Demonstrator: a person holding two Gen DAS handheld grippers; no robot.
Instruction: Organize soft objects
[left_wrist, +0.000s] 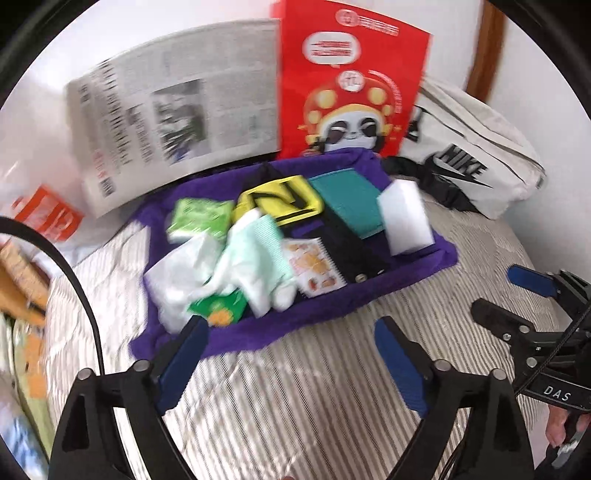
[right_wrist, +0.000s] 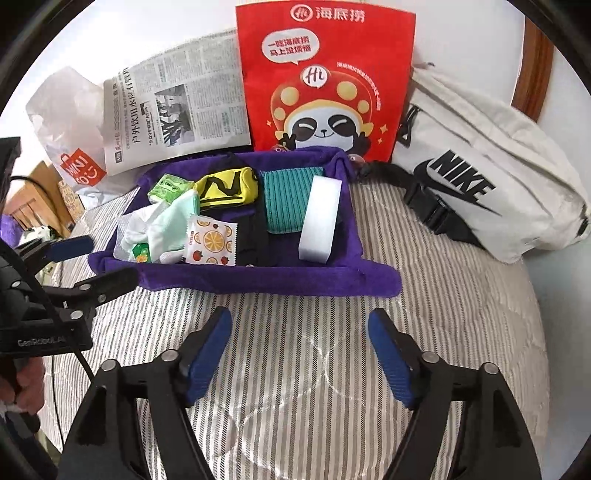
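Right wrist view: both grippers (right_wrist: 299, 358) agape, empty, near purple tray (right_wrist: 258, 280). Left gripper (left_wrist: 291, 362) possibly over rim; could snag it, spilling contents.

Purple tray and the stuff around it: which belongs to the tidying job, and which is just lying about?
Job: purple tray, white sponge, teal cloth, yellow-black sock, mint glove, tissue pack.
Lying about: red bag, newspaper, white Nike bag.
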